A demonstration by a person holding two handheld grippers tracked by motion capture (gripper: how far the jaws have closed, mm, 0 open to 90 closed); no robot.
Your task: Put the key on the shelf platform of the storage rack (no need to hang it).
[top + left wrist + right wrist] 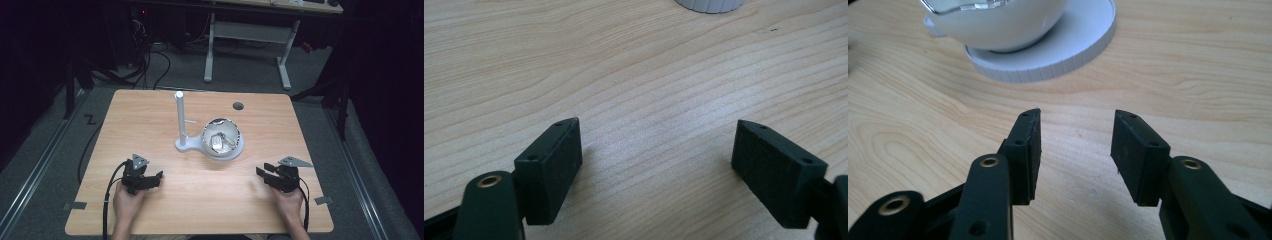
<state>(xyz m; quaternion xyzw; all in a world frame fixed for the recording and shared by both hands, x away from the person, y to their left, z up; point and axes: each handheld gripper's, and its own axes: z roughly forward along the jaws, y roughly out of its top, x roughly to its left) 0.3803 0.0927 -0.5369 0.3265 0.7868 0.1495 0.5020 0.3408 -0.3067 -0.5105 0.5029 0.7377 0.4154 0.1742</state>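
A person's two hands rest on a pale, fine-grained wooden table (200, 210), each holding a black two-jaw gripper. At the left, the left gripper (156, 178) sits low near the table's front edge, a grey three-cornered plate on top and a black cable trailing back past the wrist; in the left gripper view its flat, matte, block-shaped jaws stand wide apart over bare wood grain, holding nothing. In the middle of the table, well apart from both tools, stands a white ribbed-edged round base (200, 149) carrying a slim upright white post (179, 117) and, to its right, a glossy white bowl (222, 137) with small metallic items inside, too small to identify. Beyond it, a dark round hole (238, 106) is set in the tabletop. At the right, the right gripper (264, 170) points toward the middle; in the right gripper view its rubbery-faced jaws are parted with only wood between them, the smooth curved bowl (998, 25) and its disc-shaped base (1068, 50) ahead. Behind the table, a white-framed desk (247, 45) stands on grey carpet.
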